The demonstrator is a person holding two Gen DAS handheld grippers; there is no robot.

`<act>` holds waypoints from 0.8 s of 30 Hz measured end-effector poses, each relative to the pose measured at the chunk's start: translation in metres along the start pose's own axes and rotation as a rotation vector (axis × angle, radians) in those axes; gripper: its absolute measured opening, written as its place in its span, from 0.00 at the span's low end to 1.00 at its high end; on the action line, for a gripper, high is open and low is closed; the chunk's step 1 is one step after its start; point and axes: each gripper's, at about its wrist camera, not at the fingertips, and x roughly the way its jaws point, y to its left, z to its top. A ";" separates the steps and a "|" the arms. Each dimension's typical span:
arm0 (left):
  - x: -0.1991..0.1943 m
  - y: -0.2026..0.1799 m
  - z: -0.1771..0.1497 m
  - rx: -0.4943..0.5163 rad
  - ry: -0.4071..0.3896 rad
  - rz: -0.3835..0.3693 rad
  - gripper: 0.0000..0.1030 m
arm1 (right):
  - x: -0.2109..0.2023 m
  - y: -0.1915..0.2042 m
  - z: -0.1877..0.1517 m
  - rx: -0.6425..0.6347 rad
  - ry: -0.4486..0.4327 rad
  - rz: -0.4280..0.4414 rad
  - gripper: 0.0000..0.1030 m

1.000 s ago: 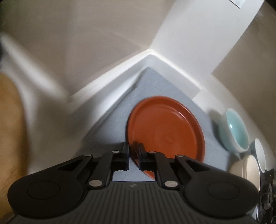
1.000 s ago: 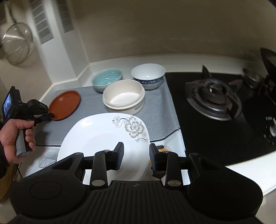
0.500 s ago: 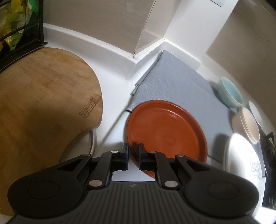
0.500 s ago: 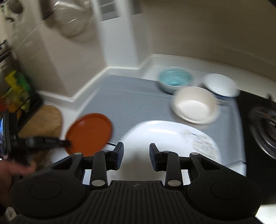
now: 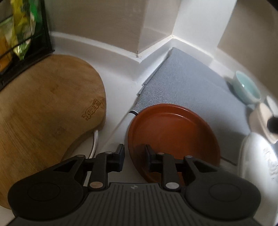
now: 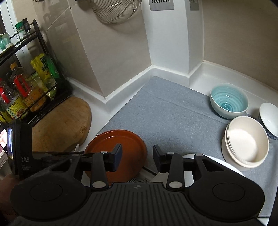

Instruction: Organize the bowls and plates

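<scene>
An orange-brown plate (image 5: 173, 135) lies at the near left corner of the grey mat (image 5: 187, 87). My left gripper (image 5: 134, 157) is open, its fingers astride the plate's near left rim, not clamping it. The plate also shows in the right wrist view (image 6: 121, 147). My right gripper (image 6: 137, 156) is open and empty above the plate's right edge. A white flowered plate (image 5: 257, 156) lies right of the orange one. A teal bowl (image 6: 228, 100), stacked cream bowls (image 6: 246, 140) and a white-and-blue bowl (image 6: 269, 120) stand at the mat's right.
A round wooden cutting board (image 5: 43, 107) lies left of the plate on the white counter. A black wire rack (image 6: 26, 78) with bottles and packets stands at the far left. A wire strainer (image 6: 114, 10) hangs on the wall. White walls enclose the corner behind the mat.
My left gripper has opened and let go of the orange plate's rim after carrying it to the mat's near left corner. My right gripper has swung left over the orange plate.
</scene>
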 end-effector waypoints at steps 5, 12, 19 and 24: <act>-0.009 0.000 -0.007 -0.013 -0.008 0.042 0.09 | 0.006 -0.013 0.002 -0.020 0.036 0.028 0.43; -0.024 0.007 -0.029 -0.077 -0.011 0.080 0.09 | 0.025 -0.018 -0.004 -0.065 0.092 0.077 0.43; -0.026 0.009 -0.038 -0.109 -0.013 0.076 0.11 | 0.063 -0.009 -0.010 -0.117 0.165 0.096 0.43; -0.026 0.004 -0.037 -0.077 -0.009 0.098 0.12 | 0.079 -0.001 -0.014 -0.140 0.207 0.101 0.43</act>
